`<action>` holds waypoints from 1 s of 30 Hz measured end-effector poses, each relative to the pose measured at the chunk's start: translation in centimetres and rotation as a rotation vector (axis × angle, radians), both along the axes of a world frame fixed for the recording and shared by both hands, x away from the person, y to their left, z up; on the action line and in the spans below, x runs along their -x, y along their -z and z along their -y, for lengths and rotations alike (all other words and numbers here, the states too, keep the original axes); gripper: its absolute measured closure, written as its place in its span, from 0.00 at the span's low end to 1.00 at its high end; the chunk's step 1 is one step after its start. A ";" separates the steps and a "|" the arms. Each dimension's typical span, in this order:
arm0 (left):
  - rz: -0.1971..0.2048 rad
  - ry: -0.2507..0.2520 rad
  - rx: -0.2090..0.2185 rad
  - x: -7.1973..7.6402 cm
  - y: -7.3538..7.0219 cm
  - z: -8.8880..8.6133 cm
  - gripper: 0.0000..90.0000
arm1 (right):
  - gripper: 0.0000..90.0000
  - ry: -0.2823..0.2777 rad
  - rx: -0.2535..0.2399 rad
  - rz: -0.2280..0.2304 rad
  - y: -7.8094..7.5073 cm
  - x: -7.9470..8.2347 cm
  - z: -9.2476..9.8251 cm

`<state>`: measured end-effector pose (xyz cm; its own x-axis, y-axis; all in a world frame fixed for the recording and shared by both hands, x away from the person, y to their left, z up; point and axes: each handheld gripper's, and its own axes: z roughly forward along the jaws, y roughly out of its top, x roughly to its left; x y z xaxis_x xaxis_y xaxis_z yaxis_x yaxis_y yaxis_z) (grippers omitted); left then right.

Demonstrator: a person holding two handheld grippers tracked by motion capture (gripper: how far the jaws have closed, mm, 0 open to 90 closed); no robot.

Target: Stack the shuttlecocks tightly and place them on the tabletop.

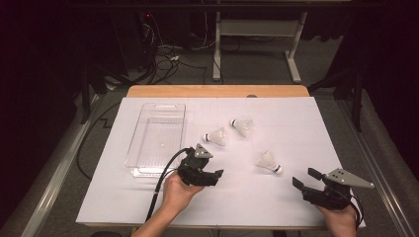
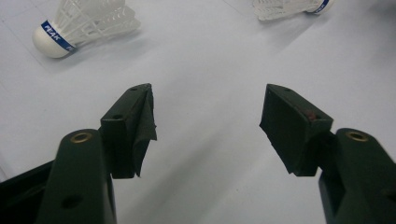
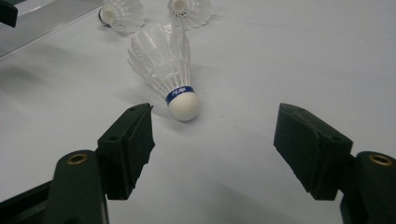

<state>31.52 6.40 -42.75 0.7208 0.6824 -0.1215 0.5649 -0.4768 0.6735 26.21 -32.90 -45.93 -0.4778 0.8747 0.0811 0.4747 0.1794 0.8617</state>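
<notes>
**Three shuttlecocks on white sheet, both grippers released**

Held low over the white paper sheet (image 1: 276,197) covering the wooden table (image 1: 217,91): two black two-jaw grippers, one in each hand.

Left gripper (image 1: 217,176): near the front middle of the sheet, just beside the near end of the clear plastic rectangular tray (image 1: 148,140). Jaws spread wide, grasping nothing, only bare sheet between them in the left gripper view (image 2: 208,123). Black cable trailing from it toward the front edge.

Right gripper (image 1: 305,177): at the front right corner of the sheet, pointing left and away from the person. Jaws also wide apart, nothing between the pads (image 3: 215,140).

Nearest white feather shuttlecock with blue band and white cork tip (image 1: 269,162): lying on its side on the sheet, right of centre, between both grippers but closer to the right one. In the right gripper view (image 3: 168,70), cork pointing toward the jaws, just ahead of the gap and a little toward the left pad, not touching.

Second white feather shuttlecock (image 1: 216,136): lying near the tray, ahead of the left gripper, cork toward the tray. Seen at the upper left in the left gripper view (image 2: 84,23), well clear of the jaws.

Third white feather shuttlecock (image 1: 243,126): farthest back, just beside the second one, apart from it.

Tray: lying at the left part of the sheet, with nothing visible inside.
</notes>
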 end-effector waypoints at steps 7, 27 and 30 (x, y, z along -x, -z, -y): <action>0.015 -0.005 -0.014 0.5 0.2 -0.2 0.39 | 0.32 0.001 0.000 -0.001 0.0 0.0 0.0; 0.016 -0.012 0.000 1.5 0.5 -1.2 0.39 | 0.32 0.002 -0.005 -0.002 0.0 0.0 0.0; 0.013 -0.009 -0.004 1.7 0.6 -1.4 0.39 | 0.32 0.003 -0.005 -0.002 0.0 0.0 0.0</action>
